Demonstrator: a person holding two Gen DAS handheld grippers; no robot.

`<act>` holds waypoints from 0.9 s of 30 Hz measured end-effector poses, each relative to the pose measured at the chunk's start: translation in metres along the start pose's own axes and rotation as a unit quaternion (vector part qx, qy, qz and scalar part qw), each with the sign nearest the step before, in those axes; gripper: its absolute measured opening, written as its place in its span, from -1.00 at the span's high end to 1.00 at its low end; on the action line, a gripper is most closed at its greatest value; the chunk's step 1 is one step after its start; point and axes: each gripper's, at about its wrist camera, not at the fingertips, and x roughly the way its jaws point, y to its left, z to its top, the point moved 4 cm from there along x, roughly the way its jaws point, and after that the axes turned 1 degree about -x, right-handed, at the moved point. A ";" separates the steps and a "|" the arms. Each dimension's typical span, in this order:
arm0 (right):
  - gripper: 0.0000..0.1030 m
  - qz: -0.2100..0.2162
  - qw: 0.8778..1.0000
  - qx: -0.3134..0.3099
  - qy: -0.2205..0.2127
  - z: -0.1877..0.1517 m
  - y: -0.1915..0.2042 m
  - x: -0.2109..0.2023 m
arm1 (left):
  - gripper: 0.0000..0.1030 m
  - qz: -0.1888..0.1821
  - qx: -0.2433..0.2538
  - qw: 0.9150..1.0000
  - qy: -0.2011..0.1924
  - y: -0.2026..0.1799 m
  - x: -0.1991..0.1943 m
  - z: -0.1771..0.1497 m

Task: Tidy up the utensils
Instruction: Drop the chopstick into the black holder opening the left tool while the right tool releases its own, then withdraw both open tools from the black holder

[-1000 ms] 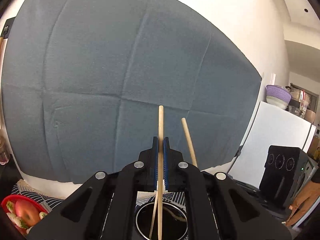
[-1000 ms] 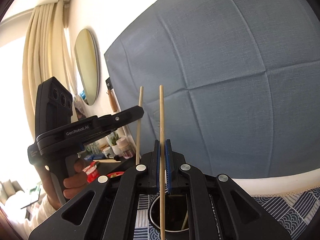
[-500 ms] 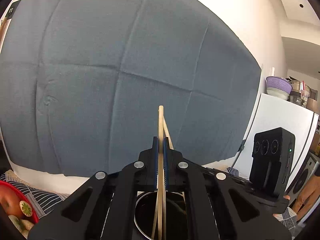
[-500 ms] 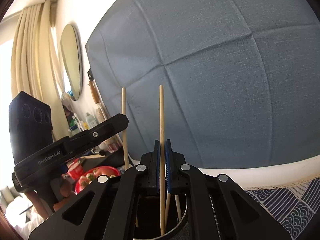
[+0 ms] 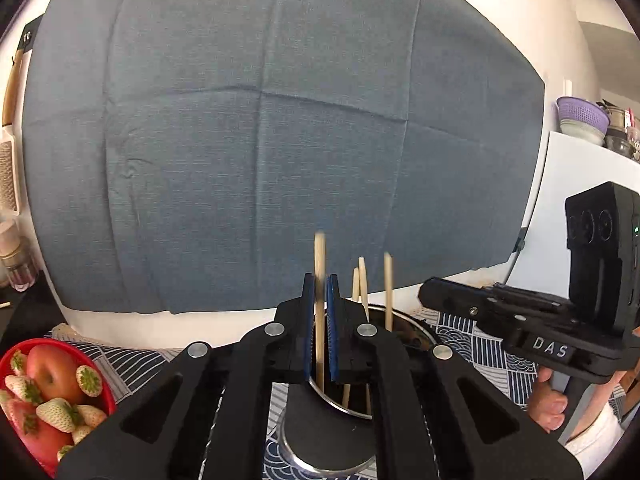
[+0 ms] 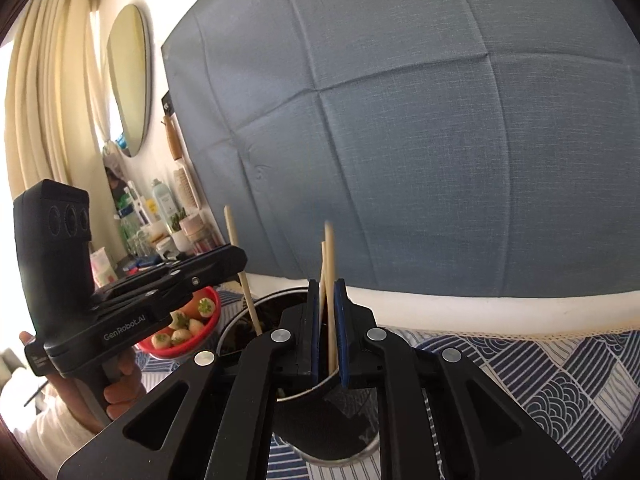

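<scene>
Both claws over the cup (image 5: 408, 328): left claw (image 5: 320, 292) opening, blurred chopstick (image 5: 319, 280) loose between pads; right claw (image 6: 328, 300) opening around another chopstick (image 6: 330, 280).

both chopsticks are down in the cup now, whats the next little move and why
Probably finish opening both and lift straight up. The left gripper and right gripper are opening, each with a chopstick standing loose between its pads, lower end inside the metal cup. A sideways pull could drag a stick or tip the cup.
</scene>
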 end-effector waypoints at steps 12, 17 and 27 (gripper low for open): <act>-0.69 -0.040 0.999 -0.010 -0.035 0.007 0.009 -0.076 | -0.88 0.034 0.007 0.999 -0.008 0.010 -0.072 -0.005; -0.69 -0.045 0.999 -0.004 -0.031 0.005 0.010 -0.089 | -0.88 0.032 0.023 0.999 -0.009 0.004 -0.098 -0.012; -0.71 -0.055 0.998 -0.021 0.004 -0.011 0.012 -0.085 | -0.88 0.043 0.040 0.998 0.012 0.008 -0.125 -0.031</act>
